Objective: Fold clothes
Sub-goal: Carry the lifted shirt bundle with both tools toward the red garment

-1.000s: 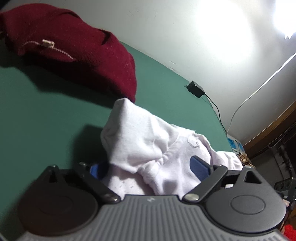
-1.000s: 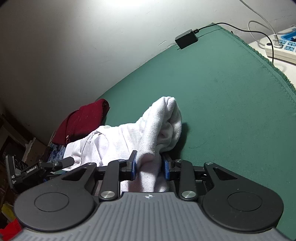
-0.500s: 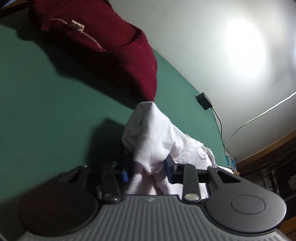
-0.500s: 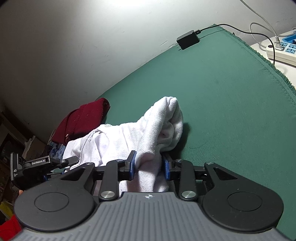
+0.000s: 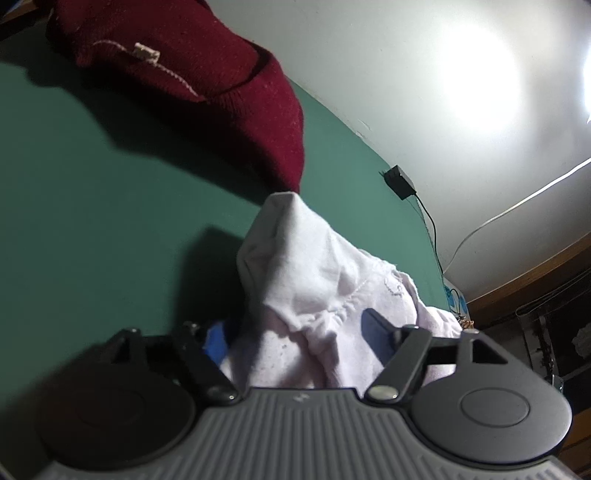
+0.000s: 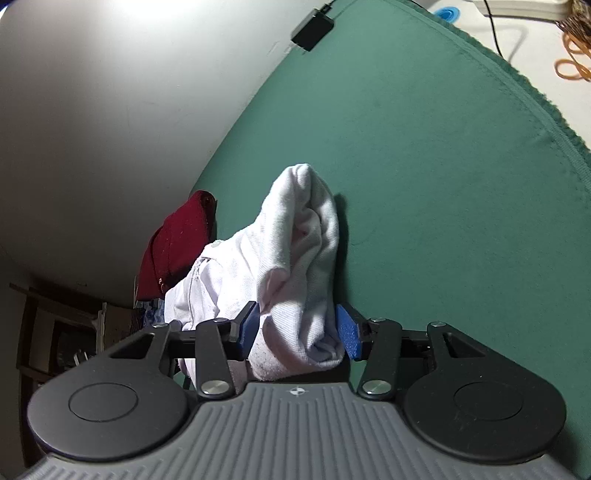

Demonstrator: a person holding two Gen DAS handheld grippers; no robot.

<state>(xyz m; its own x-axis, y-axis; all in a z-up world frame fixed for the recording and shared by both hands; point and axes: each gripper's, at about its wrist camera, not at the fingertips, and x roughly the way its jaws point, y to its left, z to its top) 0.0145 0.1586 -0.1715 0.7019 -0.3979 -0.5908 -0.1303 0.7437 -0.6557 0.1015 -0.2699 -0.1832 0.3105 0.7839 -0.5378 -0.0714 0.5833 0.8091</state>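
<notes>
Item: white garment [image 5: 314,280], bunched on the green table cover [image 5: 92,221], centre of both wrist views, long axis running away from the tongs. Left gripper [image 5: 295,332] and right gripper [image 6: 299,328]: jaws just opened, spread, cloth lying between, unpinched. Maroon sweater [image 5: 192,74] upper left, apart.

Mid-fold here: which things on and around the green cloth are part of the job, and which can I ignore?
Job:
white garment, lying between the jaws of both grippers, left gripper and right gripper, jaws just opened
dark red sweater, probably next

Ignore:
black adapter and its cord
power strip
orange rubber bands
</notes>
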